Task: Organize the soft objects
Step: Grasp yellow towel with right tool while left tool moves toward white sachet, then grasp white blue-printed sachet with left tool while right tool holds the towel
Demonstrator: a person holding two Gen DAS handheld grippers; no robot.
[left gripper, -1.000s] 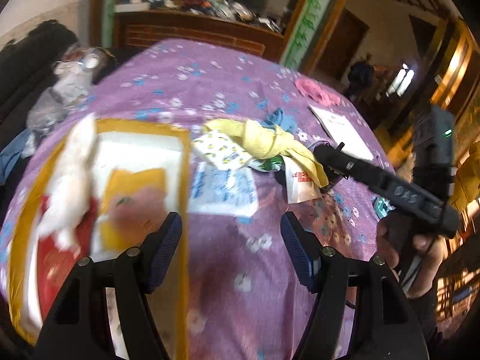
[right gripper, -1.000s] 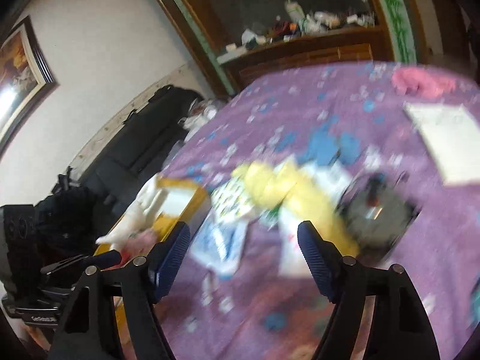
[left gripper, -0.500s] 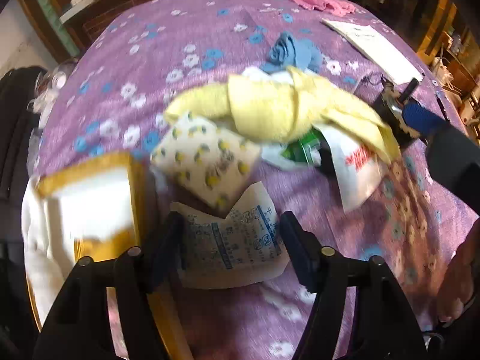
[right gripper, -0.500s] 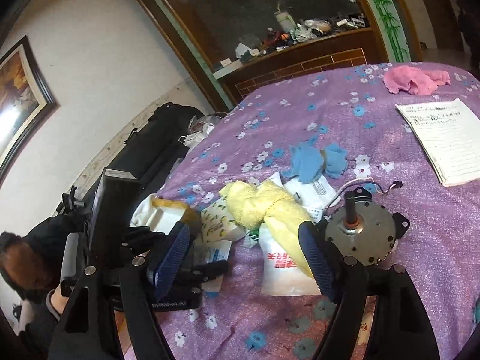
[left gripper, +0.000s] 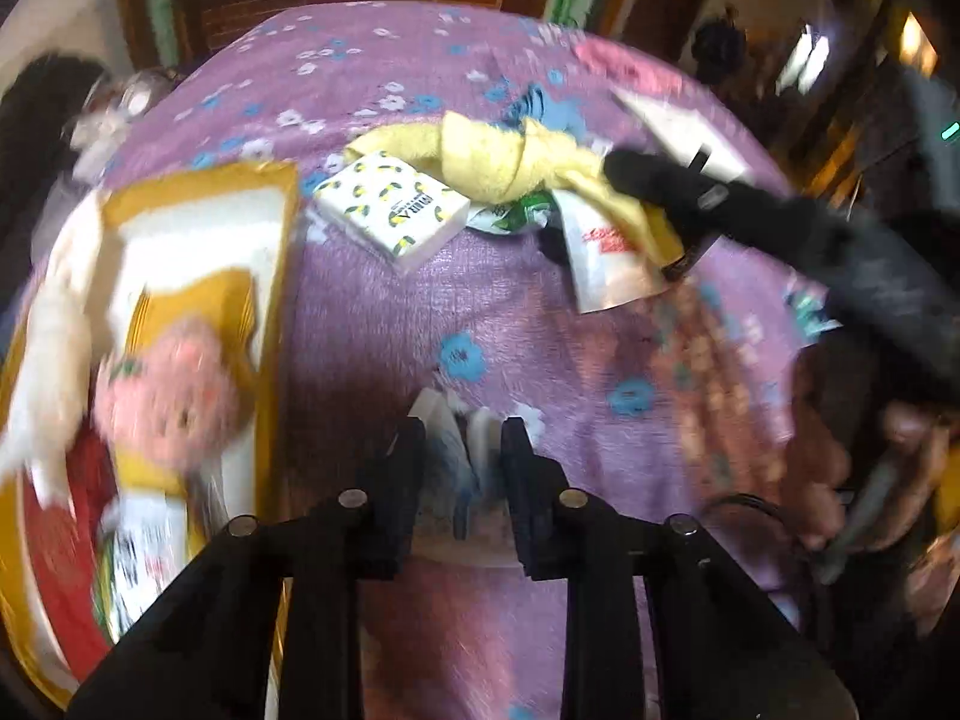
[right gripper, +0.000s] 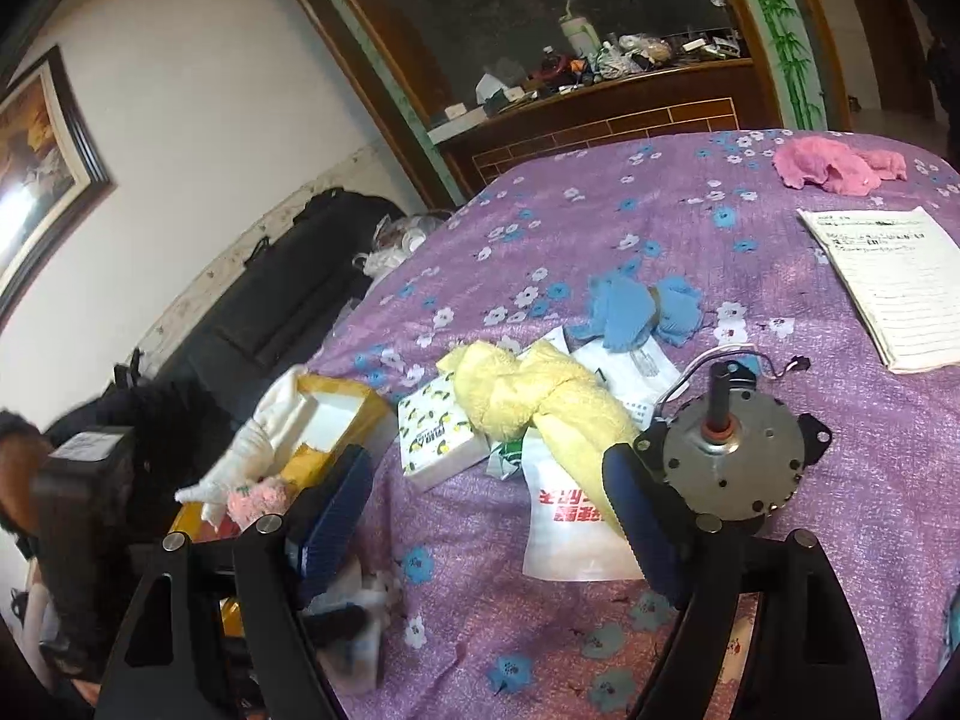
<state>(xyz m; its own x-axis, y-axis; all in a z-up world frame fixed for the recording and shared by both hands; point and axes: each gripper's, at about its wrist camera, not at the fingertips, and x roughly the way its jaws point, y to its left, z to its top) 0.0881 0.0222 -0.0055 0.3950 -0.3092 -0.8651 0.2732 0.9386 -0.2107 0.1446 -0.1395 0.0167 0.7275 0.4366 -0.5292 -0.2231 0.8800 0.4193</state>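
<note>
The left tongs (left gripper: 461, 450) have just been closing and now pinch a blue-printed tissue pack (left gripper: 456, 456), crumpled between their pads above the purple flowered table (left gripper: 516, 324), just right of the yellow box (left gripper: 264, 252). The right tongs (right gripper: 486, 516) stand spread and empty, with a yellow towel (right gripper: 528, 402) beyond them.

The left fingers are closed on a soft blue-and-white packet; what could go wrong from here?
1. The packet is crumpled between the left gripper fingers, which have just been closing; it may slip or tear.
2. The yellow box already holds a pink plush, so the packet could catch on its edge.
</note>
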